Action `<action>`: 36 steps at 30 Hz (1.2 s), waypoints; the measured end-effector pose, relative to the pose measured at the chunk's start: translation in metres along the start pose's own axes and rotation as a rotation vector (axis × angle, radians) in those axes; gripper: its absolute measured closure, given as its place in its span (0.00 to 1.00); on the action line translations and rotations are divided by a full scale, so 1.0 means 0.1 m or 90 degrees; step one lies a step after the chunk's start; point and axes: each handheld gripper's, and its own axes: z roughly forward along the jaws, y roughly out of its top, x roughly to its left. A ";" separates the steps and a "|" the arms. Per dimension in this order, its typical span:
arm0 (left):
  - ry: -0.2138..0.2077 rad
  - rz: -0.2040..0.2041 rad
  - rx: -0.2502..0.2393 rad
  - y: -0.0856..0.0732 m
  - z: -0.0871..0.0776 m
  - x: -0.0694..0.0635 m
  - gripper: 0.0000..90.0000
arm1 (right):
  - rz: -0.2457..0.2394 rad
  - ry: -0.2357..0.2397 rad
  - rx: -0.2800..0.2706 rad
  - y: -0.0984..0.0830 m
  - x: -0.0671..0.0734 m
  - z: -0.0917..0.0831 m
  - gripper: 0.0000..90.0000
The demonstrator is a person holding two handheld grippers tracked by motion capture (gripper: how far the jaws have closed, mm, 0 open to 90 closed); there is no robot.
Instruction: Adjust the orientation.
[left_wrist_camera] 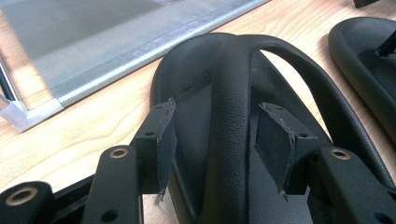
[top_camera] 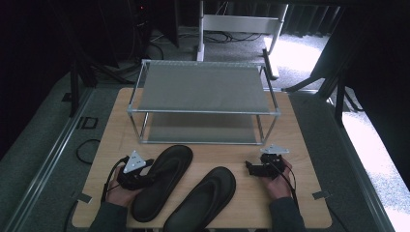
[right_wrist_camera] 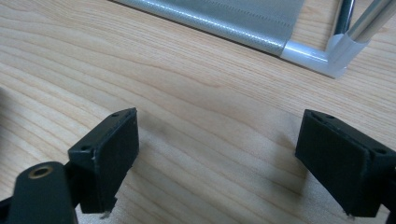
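Black sandals (top_camera: 164, 181) lie on wooden table (top_camera: 300, 145); left hand-held gripper (left_wrist_camera: 219, 140) straddles a strap unclenched, right hand-held gripper (right_wrist_camera: 219, 163) released.

High view: fixed above the near edge of the table (top_camera: 300, 145), facing forward and down, far enough to take in the whole top and the rack (top_camera: 203, 87) at its far edge.

Left gripper view: low and very close, looking along the jaws over the left sandal (left_wrist_camera: 233, 107) toward the rack's bottom shelf (left_wrist_camera: 116, 42).

Right gripper view: low, close to bare wood, facing the rack's near right corner (right_wrist_camera: 334, 58).

Shared by all three: tabletop and rack base.
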 end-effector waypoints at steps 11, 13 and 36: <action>-0.009 0.002 0.016 -0.02 0.03 -0.03 0.59 | 0.001 -0.001 0.000 0.00 0.00 0.00 0.15; -0.006 0.006 0.022 -0.02 0.06 -0.05 0.61 | 0.001 -0.001 0.000 0.00 0.00 0.00 0.15; 0.011 0.009 0.043 -0.02 0.10 -0.05 0.82 | 0.000 -0.001 0.000 0.00 0.00 0.00 0.15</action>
